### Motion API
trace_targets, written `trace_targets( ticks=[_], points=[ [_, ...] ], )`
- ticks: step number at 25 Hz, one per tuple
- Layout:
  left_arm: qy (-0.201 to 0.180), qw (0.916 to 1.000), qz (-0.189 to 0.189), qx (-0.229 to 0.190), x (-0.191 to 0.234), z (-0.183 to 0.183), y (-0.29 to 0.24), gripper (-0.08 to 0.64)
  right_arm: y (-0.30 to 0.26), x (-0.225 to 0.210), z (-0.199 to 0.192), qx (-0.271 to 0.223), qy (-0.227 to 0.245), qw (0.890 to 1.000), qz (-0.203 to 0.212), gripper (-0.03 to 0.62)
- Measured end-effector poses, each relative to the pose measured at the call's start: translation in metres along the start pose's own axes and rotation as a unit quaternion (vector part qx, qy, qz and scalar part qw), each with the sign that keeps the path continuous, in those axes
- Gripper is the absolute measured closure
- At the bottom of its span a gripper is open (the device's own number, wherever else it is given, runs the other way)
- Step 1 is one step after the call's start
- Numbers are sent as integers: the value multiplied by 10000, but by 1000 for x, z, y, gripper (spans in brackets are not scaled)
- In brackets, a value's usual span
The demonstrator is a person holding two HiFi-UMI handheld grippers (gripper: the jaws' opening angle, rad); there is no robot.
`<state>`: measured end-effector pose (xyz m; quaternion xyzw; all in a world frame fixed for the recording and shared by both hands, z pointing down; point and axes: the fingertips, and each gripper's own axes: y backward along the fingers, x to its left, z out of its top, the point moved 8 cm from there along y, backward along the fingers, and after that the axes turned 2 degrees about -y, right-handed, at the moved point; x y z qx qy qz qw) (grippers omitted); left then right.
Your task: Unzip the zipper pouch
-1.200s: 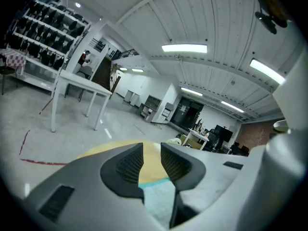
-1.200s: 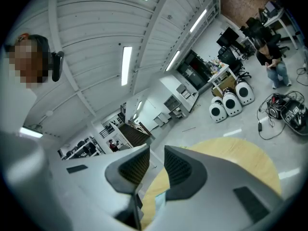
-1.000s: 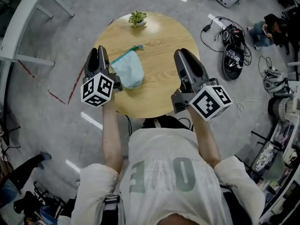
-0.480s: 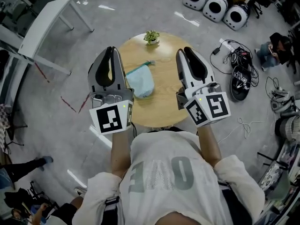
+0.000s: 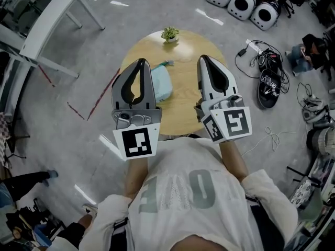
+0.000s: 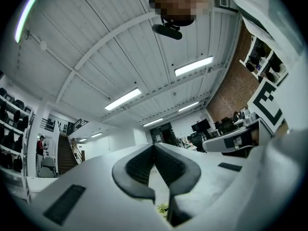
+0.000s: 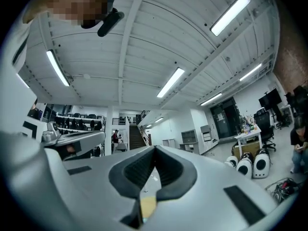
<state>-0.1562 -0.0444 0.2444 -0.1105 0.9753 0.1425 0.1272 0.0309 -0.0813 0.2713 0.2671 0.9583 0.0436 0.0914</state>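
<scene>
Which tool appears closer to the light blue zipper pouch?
The left tool: in the head view it overlaps the zipper pouch; the right tool has bare table between.

Grey concrete floor (image 5: 57, 135); white table (image 5: 49, 20) upper left; round wooden surface (image 5: 183, 98) centre; cable clutter (image 5: 264, 77) right. White ribbed ceiling (image 6: 96, 47), strip lights (image 6: 193, 66), brick wall (image 6: 238, 83) right.

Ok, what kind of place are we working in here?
Probably an open lab or workshop: bare concrete floor, loose cables lying on it, ceiling strip lights over desks in the background.
</scene>
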Motion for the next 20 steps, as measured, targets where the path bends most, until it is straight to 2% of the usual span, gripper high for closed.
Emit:
trace_targets(
  ticks=[20],
  points=[
    [286,9995,-17,107,5,-12,1,532,7,-10,-4,131,-18,9999,-77,563]
  ],
)
